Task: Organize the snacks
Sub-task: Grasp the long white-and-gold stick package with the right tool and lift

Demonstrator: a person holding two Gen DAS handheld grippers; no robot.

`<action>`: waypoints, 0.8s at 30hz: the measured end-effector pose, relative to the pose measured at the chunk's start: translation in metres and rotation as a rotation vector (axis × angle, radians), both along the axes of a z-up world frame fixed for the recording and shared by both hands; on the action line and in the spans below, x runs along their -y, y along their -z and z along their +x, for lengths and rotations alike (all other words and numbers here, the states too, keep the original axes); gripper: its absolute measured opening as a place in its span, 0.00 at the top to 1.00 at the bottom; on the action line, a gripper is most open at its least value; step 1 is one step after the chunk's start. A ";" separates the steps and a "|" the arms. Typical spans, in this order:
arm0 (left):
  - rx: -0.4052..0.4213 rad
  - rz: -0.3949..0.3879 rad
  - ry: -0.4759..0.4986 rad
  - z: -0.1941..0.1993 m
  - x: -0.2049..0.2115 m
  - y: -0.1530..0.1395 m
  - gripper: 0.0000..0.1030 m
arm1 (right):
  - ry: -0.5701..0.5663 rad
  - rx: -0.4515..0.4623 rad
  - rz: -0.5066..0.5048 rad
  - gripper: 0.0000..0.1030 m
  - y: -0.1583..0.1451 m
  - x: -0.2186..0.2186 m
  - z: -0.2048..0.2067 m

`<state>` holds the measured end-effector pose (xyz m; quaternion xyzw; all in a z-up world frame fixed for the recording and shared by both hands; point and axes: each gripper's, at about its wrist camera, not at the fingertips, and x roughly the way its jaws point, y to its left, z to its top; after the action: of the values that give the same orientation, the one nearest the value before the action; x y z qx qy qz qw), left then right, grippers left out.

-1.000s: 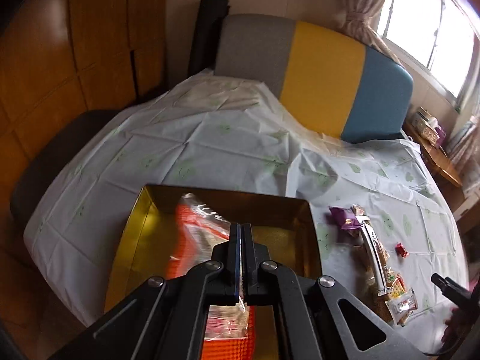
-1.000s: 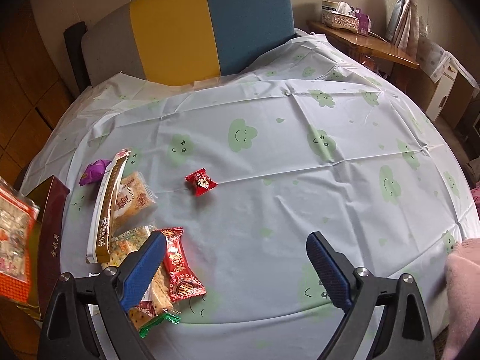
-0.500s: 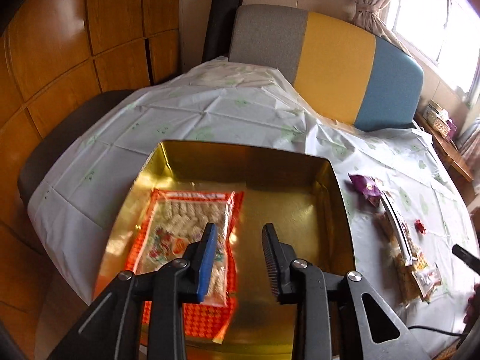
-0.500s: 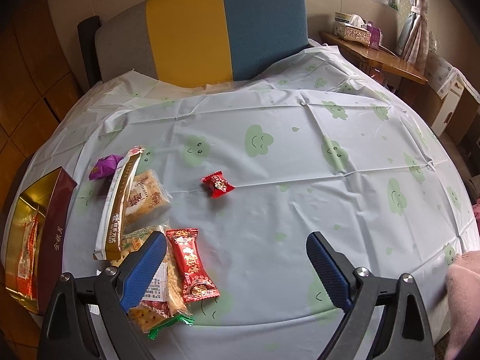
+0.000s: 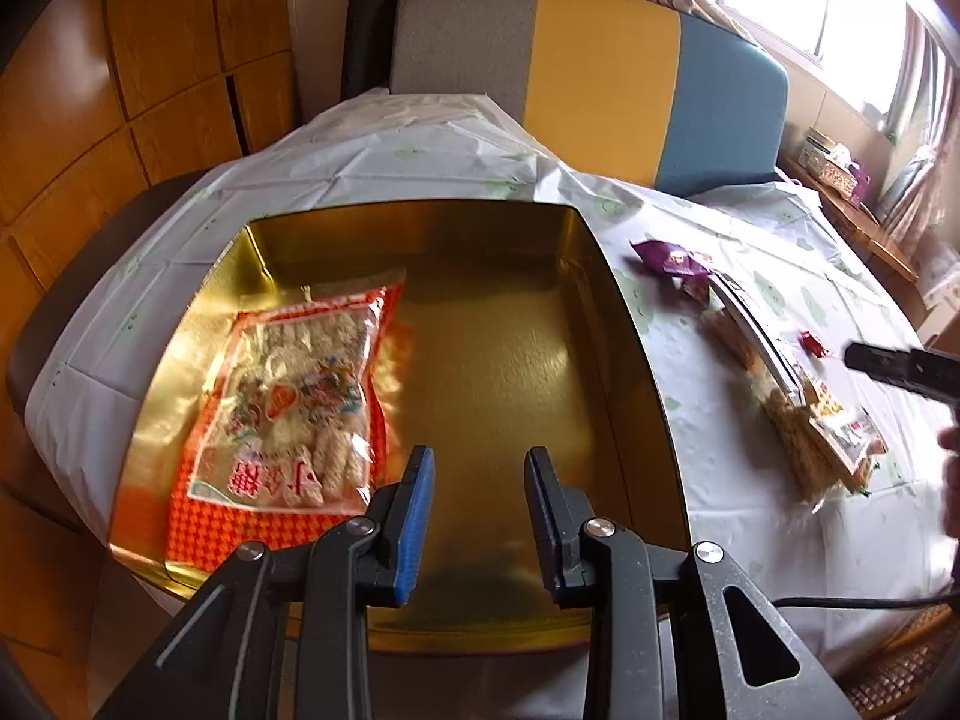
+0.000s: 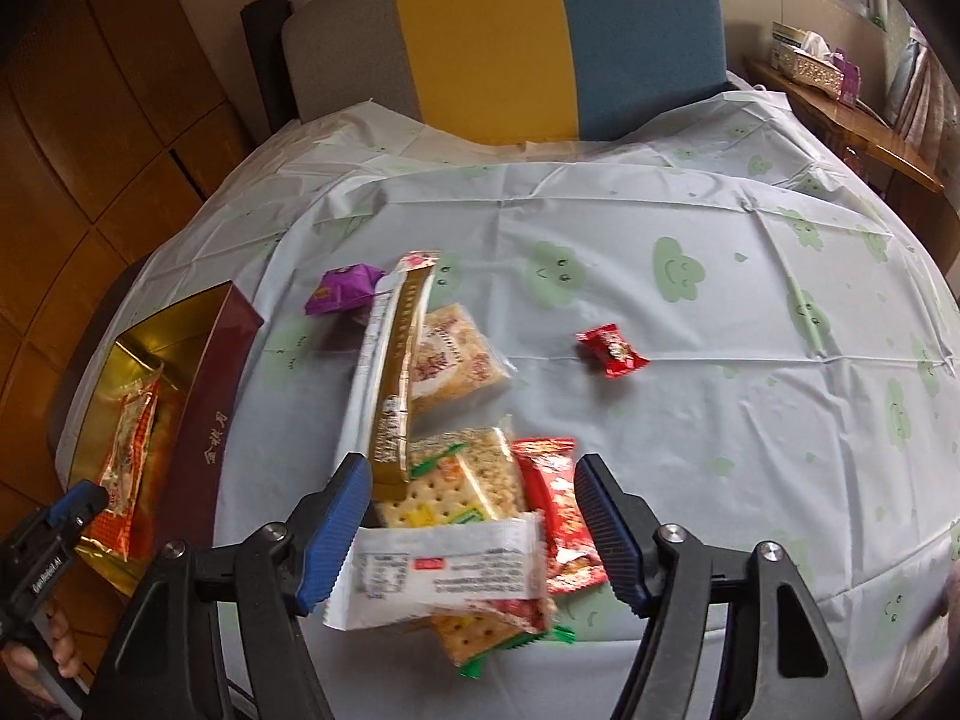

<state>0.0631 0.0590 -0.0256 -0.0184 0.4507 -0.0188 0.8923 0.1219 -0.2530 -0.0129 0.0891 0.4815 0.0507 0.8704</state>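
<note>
The orange snack bag [image 5: 300, 414], released, is lying in the gold box [image 5: 624, 324]; left gripper [image 5: 477, 516] is hanging apart, empty. Right gripper [image 6: 468, 534], jaws narrowing, is straddling the cracker packets [image 6: 456, 516] on the desk [image 6: 720, 372], ungripped.

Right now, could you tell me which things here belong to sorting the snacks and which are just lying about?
For the job:
gold-lined box
orange snack bag
pile of cracker packets
purple sweet
red sweet

Lying about:
tissue box
striped chair back
</note>
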 end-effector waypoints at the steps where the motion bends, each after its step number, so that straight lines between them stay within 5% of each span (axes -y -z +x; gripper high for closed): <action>1: -0.002 -0.001 0.002 -0.002 0.000 0.002 0.69 | -0.012 -0.006 -0.001 0.31 0.001 -0.007 0.005; 11: -0.011 0.003 -0.002 -0.010 -0.001 0.012 0.65 | -0.061 -0.140 -0.102 0.31 0.039 -0.051 0.068; 12: -0.011 0.003 -0.006 -0.010 -0.001 0.012 0.63 | -0.067 -0.155 -0.109 0.34 0.044 -0.053 0.072; 13: -0.011 0.000 -0.009 -0.010 -0.002 0.013 0.61 | -0.072 -0.167 -0.126 0.60 0.048 -0.056 0.074; 14: -0.011 -0.002 -0.012 -0.010 -0.003 0.013 0.59 | -0.071 -0.168 -0.153 0.69 0.050 -0.058 0.075; 24: -0.010 0.011 -0.045 -0.012 -0.009 0.016 0.59 | 0.010 -0.096 -0.042 0.72 0.034 -0.054 0.053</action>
<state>0.0514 0.0682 -0.0416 -0.0238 0.4548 0.0040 0.8903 0.1748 -0.1988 -0.0469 0.0755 0.5233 0.0320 0.8482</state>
